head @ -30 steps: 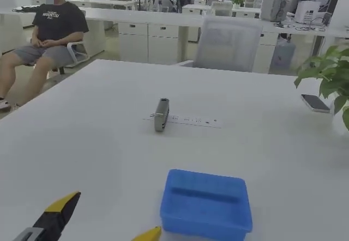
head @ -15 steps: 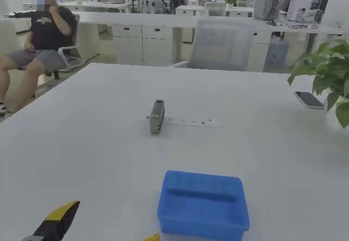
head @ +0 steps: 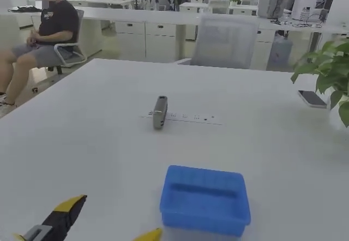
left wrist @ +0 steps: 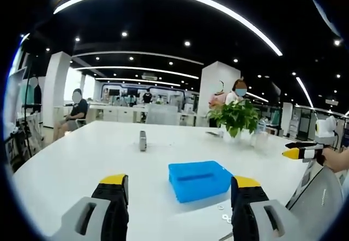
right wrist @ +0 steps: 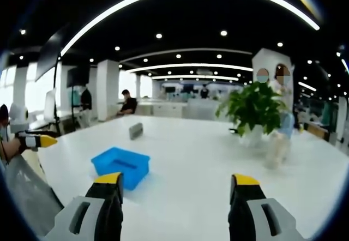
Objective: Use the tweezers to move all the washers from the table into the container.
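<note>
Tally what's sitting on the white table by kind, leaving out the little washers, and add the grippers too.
blue container: 1
grey block: 1
phone: 1
potted plant: 1
grippers: 2, the left gripper and the right gripper
Total: 6

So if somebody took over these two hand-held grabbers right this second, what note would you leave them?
Left gripper: open, empty, aimed at the blue container.
Right gripper: open, empty, held off at the table's right side.
Washers: a few small rings lie on the table beside the container's near corner.
The container looks empty in the head view.
Tweezers: in neither gripper; I cannot pick them out for sure.
Done: nothing yet.
Left: find and grip the tweezers, then carry each washer into the container.
</note>
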Tool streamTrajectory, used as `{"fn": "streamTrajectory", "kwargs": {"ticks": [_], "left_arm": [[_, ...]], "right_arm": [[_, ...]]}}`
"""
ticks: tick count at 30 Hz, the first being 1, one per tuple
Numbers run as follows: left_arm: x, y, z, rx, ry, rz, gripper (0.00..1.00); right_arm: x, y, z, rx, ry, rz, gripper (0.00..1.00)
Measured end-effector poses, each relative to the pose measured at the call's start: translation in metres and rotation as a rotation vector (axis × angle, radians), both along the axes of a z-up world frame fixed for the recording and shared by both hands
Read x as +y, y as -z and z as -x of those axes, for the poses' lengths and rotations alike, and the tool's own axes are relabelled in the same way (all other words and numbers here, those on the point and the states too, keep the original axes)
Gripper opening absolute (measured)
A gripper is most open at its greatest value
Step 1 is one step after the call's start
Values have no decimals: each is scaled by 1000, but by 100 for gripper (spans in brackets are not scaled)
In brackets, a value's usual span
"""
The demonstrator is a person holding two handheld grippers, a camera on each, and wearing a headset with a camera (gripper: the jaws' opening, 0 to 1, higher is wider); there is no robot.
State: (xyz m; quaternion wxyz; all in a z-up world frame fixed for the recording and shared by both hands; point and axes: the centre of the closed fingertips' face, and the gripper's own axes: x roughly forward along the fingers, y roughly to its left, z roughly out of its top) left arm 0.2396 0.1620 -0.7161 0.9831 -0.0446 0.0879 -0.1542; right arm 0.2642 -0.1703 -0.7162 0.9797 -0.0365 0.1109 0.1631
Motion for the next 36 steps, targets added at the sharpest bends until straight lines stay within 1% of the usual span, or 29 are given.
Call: {"fn": "streamTrajectory", "kwargs": {"ticks": [2,5,7,9,10,14,20,26,27,30,32,36], "left_arm": [[0,1,0,2,-1,-8,76],[-1,1,0,3,7,-5,76],[-1,2,1,11,8,-6,76],[0,4,1,23,6,-10,75],[0,5,1,25,6,-11,75],[1,5,1,21,9,-19,75],[-1,4,2,19,21,-4,74],[-3,4,3,22,30,-1,74],[-4,4,3,26,35,-2,73],[-5,5,3,36,46,-4,72],[-5,4,4,38,48,-4,72],[-5,4,4,49,53,9,72]], "right_arm": [[0,1,0,6,-4,4,78],[0,0,0,6,-6,3,78],[-2,1,1,12,5,0,76],[-4,-1,0,11,16,-24,77],[-5,-2,0,9,18,-26,76],[-5,-3,0,7,19,-42,76],[-2,-3,1,6,9,-36,76],[-3,-3,2,4,16,-38,77],[-3,-3,2,4,10,-33,77],[-1,-1,2,9,4,2,80],[-1,-1,2,11,-3,5,79],[-1,-2,2,17,-4,-13,78]]}}
